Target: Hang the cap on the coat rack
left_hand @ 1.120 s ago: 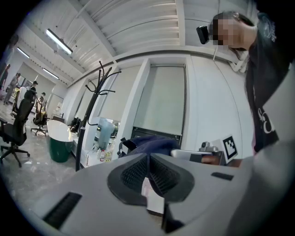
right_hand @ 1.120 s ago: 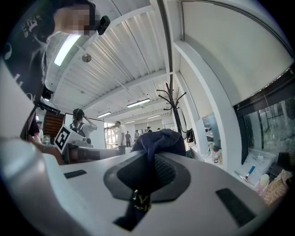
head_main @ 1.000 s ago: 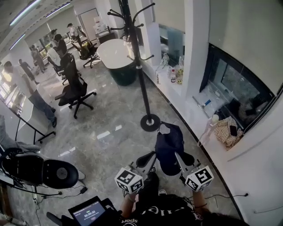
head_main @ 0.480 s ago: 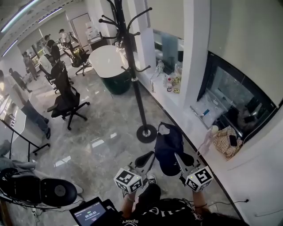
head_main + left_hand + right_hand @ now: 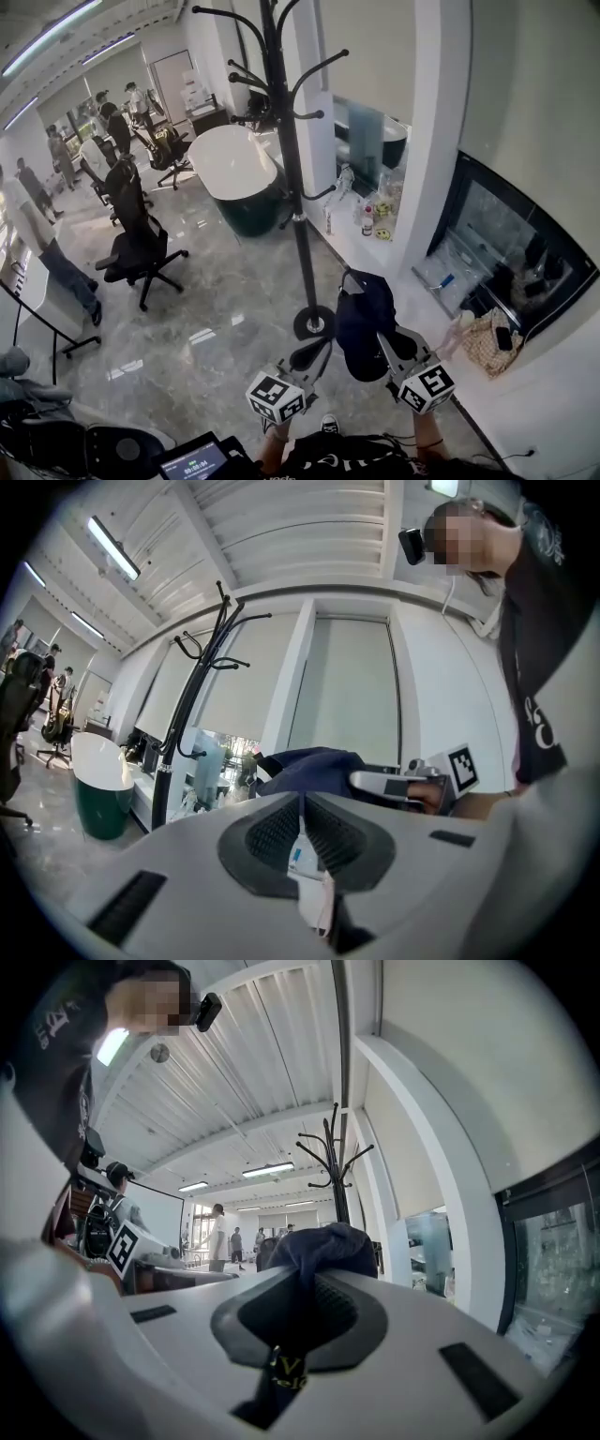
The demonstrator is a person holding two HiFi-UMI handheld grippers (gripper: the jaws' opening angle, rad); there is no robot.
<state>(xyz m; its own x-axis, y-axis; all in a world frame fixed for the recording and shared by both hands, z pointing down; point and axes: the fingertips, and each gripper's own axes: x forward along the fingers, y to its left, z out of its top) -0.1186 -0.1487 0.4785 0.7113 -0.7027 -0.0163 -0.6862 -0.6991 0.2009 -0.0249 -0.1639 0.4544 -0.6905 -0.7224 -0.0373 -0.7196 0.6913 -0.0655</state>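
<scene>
Dark navy cap (image 5: 364,319), crumpled and held aloft, just right of the upright black coat rack (image 5: 291,169), on none of its curved hooks.

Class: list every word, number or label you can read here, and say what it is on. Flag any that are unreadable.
"V": gold, on a black tag of the cap, in the right gripper; the print below it is blurred.
White label in the left gripper: blue print, too small to read.
Screen digits: blurred.
Shirt print: cut off, unreadable.
</scene>
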